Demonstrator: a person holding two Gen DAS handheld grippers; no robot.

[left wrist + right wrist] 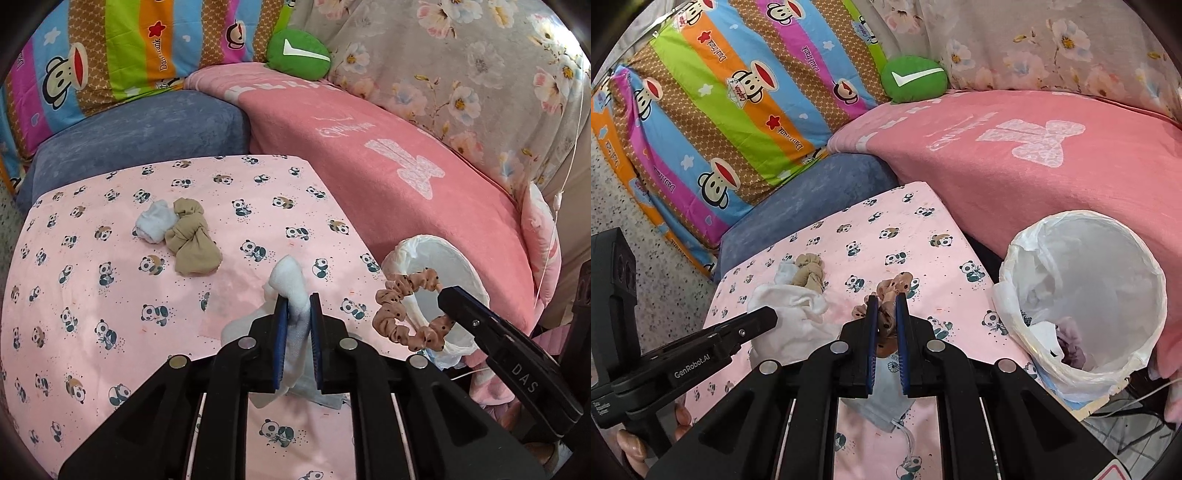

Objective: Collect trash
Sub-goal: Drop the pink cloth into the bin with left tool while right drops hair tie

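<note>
My left gripper is shut on a white sock and holds it above the pink panda cloth; the sock also shows in the right wrist view. My right gripper is shut on a pink dotted scrunchie, which shows in the left wrist view beside the bin's rim. The trash bin with a white bag liner stands to the right, holding some items. A tan knotted stocking and a pale blue sock lie on the cloth.
A blue face mask lies on the cloth under my right gripper. A blue cushion, a striped monkey pillow, a green check-mark cushion and a pink blanket border the cloth.
</note>
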